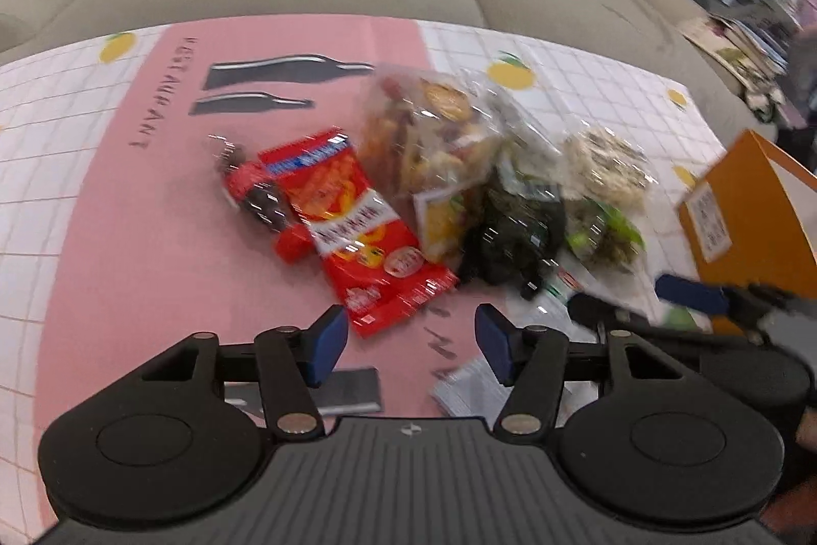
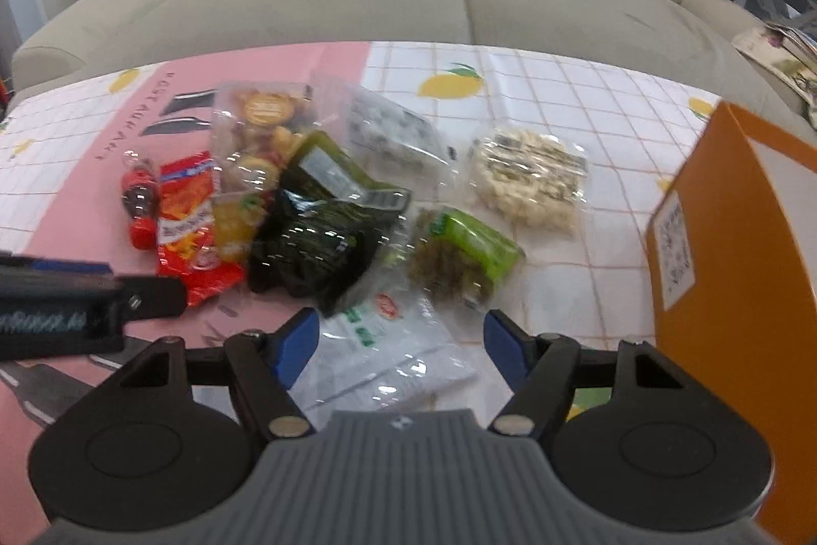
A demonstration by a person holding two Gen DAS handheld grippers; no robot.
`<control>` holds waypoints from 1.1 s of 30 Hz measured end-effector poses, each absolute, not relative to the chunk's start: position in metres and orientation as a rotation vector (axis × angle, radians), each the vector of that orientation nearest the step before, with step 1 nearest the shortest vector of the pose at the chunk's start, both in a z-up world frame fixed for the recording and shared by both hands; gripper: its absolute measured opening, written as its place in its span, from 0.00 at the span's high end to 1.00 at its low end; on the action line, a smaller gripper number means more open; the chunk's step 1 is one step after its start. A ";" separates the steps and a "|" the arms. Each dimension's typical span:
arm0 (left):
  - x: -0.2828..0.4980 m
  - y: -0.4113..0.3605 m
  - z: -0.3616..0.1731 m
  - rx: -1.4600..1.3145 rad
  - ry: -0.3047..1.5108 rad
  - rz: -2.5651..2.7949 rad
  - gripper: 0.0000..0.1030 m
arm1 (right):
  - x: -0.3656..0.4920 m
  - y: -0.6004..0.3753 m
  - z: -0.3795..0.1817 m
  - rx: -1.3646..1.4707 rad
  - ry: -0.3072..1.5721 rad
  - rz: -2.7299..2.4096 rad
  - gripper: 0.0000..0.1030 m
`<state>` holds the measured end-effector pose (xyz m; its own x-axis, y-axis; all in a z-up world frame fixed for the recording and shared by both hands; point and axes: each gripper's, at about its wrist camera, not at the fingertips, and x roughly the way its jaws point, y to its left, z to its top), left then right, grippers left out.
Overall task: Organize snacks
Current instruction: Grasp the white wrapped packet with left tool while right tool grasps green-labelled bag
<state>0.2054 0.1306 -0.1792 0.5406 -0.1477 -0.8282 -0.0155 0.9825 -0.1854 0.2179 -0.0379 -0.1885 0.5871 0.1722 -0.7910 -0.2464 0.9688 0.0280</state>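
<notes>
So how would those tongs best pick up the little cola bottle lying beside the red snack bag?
Probably across the dark body of the cola bottle, just behind its red cap, coming down from above. It lies flat on the tablecloth with the red snack bag tight against one side, so the fingers should straddle its width. The left tongs are open and nearer.

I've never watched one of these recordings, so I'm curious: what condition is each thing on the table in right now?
Left gripper: open, holding nothing.
Right gripper: open, above a clear packet.
Small cola bottle: lying down, red cap on.
Red snack bag: lying flat, looks sealed.
Orange box: standing upright at the table edge.
</notes>
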 end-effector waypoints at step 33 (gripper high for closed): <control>0.220 0.034 -0.216 0.259 0.993 -0.470 0.31 | 0.218 -0.090 -0.206 0.061 0.992 0.220 0.76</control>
